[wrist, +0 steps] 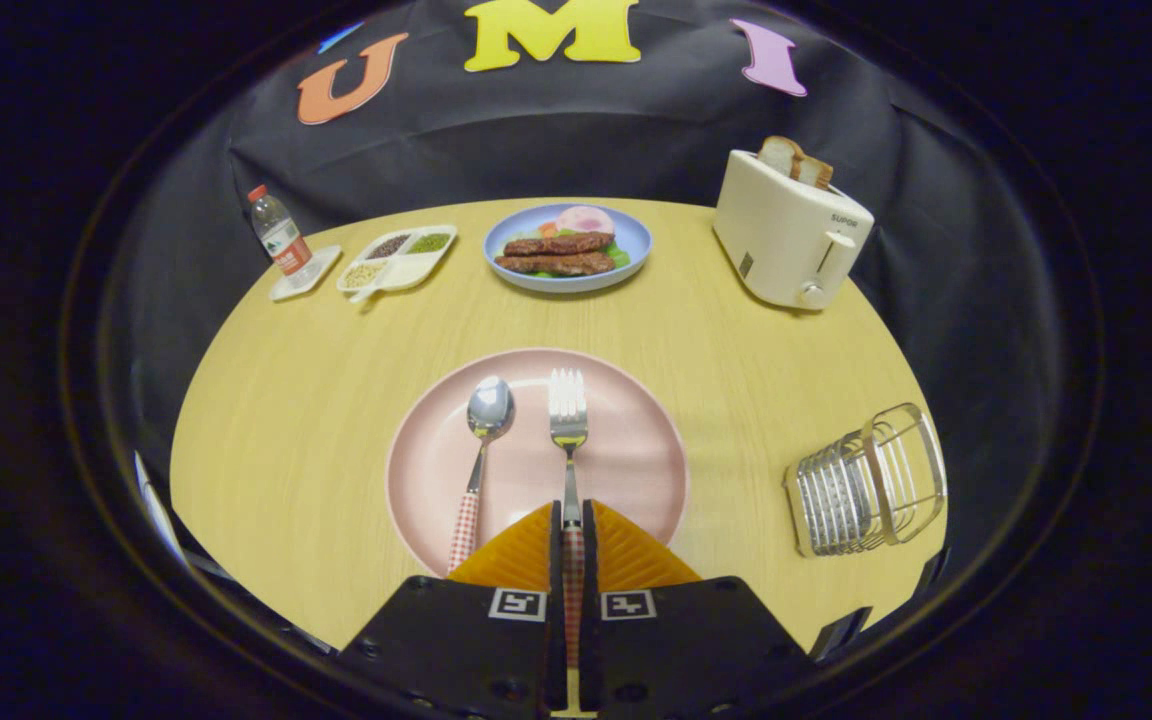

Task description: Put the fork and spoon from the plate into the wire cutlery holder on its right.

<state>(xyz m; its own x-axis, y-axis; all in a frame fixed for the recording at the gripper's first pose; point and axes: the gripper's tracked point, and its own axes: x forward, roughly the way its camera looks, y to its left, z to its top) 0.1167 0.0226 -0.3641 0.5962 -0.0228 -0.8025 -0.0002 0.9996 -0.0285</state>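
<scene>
A pink plate [626,450] lies on the round wooden table just ahead of my fingers. On it a spoon [484,430] with a red checked handle lies to the left of a fork [568,425]. My gripper [572,512] is shut on the fork's checked handle, which runs back between the two fingers; the tines point away from me. Whether the fork still rests on the plate I cannot tell. The wire cutlery holder [871,482] stands to the right of the plate near the table's edge.
Beyond the plate sits a blue plate of food [568,247]. A cream toaster [788,230] with bread slices stands at the back right. At the back left are a divided white dish [399,258] and a small water bottle [278,235] on a coaster.
</scene>
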